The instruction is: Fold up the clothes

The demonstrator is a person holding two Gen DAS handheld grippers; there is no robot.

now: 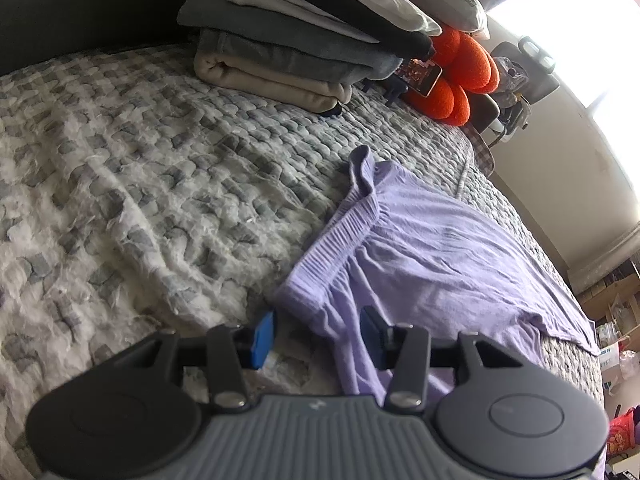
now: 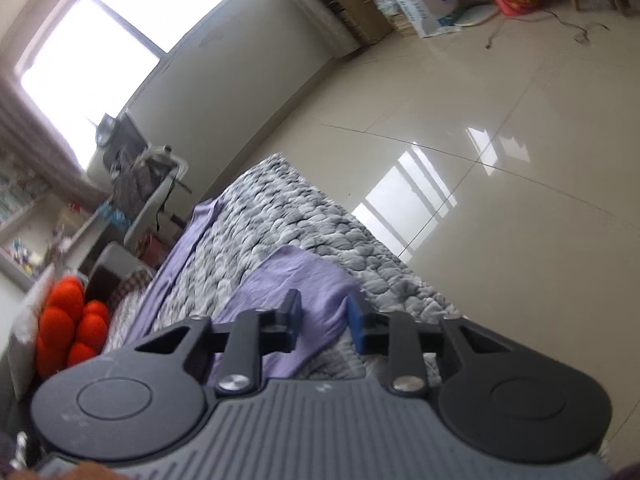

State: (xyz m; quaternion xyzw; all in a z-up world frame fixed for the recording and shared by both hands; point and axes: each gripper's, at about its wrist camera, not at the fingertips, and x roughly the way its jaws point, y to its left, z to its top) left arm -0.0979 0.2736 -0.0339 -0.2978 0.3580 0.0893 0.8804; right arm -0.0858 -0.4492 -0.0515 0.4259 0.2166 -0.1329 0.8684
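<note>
Plainly, the lilac garment (image 1: 424, 248) lies spread on the quilted bedspread (image 1: 140, 168), and the coming move turns on how its length runs relative to the two claws. In the left wrist view its ribbed waistband (image 1: 340, 236) sits closest, running up and away from the claw, while the rest of the cloth stretches off to the right toward the bed's far edge — so the long axis goes crosswise to the left gripper (image 1: 318, 332), not along it.

The left gripper stands part open. Its blue-padded fingers (image 1: 264, 334) straddle the near corner of the waistband end; one pad sits just off the cloth's edge over the quilt, the other over the lilac fabric. I cannot see either pad pressing on the cloth, so I read it as poised, not clamped.

The right gripper (image 2: 324, 320) is at the other end. Its jaws stand narrow, with a gap left between them, and a fold of the lilac cloth shows through that gap — whether the pads actually pinch it I cannot tell, as the view is tilted and a little blurred. Beyond it the garment trails away along the bed toward the orange cushion (image 2: 68, 328).

Each hand is thus nearest its own end. My judgement: the next fold would carry one end over along that crosswise axis, and the left claw must close on the waistband corner first. A stack of folded clothes (image 1: 304, 40) waits well apart at the head of the bed.
</note>
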